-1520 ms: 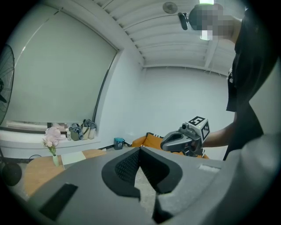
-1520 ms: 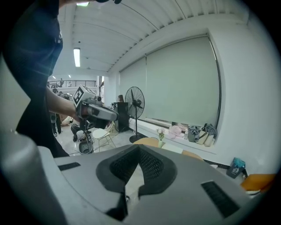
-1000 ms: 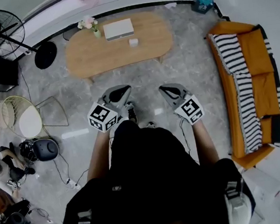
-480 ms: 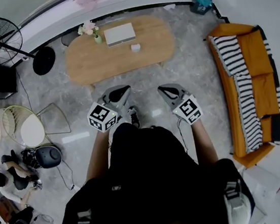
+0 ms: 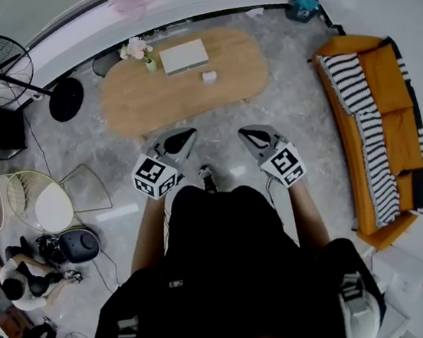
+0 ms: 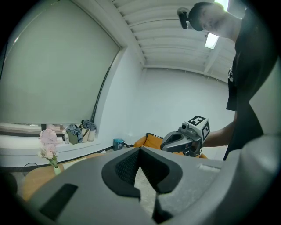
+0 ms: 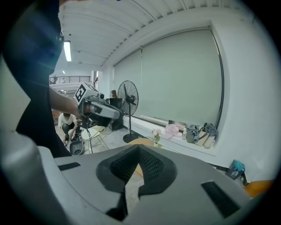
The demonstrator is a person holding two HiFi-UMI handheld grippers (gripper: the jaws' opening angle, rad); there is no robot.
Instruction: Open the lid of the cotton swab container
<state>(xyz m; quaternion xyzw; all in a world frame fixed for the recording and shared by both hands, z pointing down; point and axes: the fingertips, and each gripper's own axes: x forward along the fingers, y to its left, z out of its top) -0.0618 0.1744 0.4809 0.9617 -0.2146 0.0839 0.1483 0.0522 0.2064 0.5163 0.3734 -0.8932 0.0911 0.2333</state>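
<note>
The table (image 5: 140,96) is matt pale wood, the floor (image 5: 302,125) glossy grey stone and the sofa (image 5: 390,87) orange cloth. The left gripper (image 5: 185,135) and right gripper (image 5: 247,133) are matt grey plastic, with ribbed black jaws.

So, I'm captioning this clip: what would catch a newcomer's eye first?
The eye goes to the left gripper and right gripper, both shut and empty, held out mid-frame in the head view, each bearing a black-and-white marker cube. Beyond them lies an oval wooden table bearing a white box and flower vase; an orange sofa with a striped throw stands at the right.
</note>
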